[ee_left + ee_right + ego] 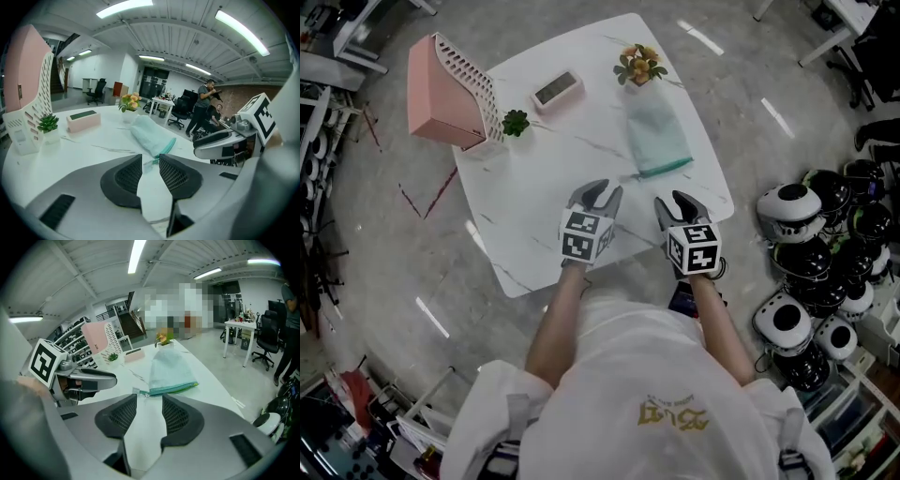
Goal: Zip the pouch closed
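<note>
The step in hand looks like the approach. The one pale teal fabric pouch (pixel 656 139) lies flat on the white marble tabletop (pixel 544 225), just ahead of both tools, with its green zipper edge toward the person. The left hand-held gripper (pixel 151 161) and the right hand-held gripper (pixel 149 401) have their jaws spread, with nothing between them and touching nothing. Next, I think one must pinch the fabric beside the zipper end while the other catches the small zipper pull (pixel 144 393). I also count one pink file rack (pixel 441 89), one small green plant (pixel 516 122), one pink box (pixel 557 91) and one vase of flowers (pixel 639 66).
</note>
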Demonstrator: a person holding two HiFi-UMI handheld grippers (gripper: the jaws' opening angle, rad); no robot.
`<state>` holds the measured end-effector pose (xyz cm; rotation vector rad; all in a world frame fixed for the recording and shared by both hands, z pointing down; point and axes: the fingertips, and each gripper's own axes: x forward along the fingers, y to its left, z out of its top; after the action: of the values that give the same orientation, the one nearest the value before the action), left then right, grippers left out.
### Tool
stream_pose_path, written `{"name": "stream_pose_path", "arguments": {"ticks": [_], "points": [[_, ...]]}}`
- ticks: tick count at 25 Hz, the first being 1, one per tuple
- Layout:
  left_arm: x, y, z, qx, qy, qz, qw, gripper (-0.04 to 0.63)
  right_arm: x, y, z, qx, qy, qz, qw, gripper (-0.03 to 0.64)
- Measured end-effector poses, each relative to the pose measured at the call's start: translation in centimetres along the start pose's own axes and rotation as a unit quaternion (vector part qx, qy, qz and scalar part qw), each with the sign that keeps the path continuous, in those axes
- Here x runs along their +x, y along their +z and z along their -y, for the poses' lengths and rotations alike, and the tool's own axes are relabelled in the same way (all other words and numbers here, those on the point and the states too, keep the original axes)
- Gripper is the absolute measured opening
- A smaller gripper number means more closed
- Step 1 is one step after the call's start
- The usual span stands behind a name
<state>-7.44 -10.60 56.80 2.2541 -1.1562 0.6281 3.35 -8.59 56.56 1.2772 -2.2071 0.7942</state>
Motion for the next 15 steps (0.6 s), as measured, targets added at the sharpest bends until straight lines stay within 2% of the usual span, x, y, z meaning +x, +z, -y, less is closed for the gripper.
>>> {"name": "stream_pose_path", "arguments": {"ticks": [6, 15], "points": [[2.8, -0.9, -0.8, 0.063, -0.040, -0.049, 0.9960, 0.133, 3.4, -0.9, -0.6, -0.020, -0.008, -0.031, 0.999, 0.164], [6.0, -2.2, -0.6, 0.134, -0.089, -0.095, 0.9824, 0.146, 6.5, -1.5, -0.9, -0.022, -0.025, -0.054, 0.998, 0.153]]}}
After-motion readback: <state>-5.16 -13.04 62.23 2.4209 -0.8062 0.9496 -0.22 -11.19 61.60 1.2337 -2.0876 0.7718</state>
